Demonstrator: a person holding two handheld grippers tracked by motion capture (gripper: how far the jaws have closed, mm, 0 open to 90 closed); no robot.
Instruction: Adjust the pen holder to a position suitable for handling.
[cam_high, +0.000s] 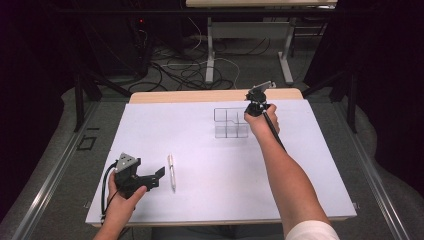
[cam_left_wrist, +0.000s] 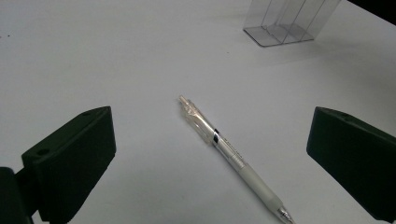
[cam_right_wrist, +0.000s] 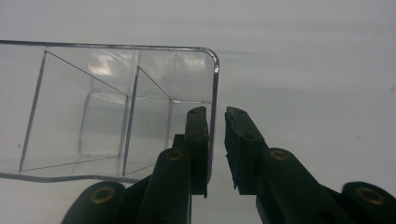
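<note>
A clear plastic organizer (cam_high: 227, 125) with several compartments stands on the white table top, far right of centre. My right gripper (cam_high: 255, 106) reaches down over its right end. In the right gripper view the organizer's (cam_right_wrist: 116, 107) right wall runs between the jaws of that gripper (cam_right_wrist: 215, 116): one jaw sits inside against the wall, the other outside with a thin gap. A white pen (cam_high: 171, 171) lies near the front left. My left gripper (cam_high: 156, 176) rests beside it, open. The left gripper view has the pen (cam_left_wrist: 233, 158) on the table between and ahead of the wide jaws (cam_left_wrist: 210, 122).
The white table top (cam_high: 200, 150) ends at a wooden strip along the far edge. Beyond it are table legs (cam_high: 210, 50) and loose cables on the floor. The organizer (cam_left_wrist: 289, 23) stands far beyond the pen in the left gripper view.
</note>
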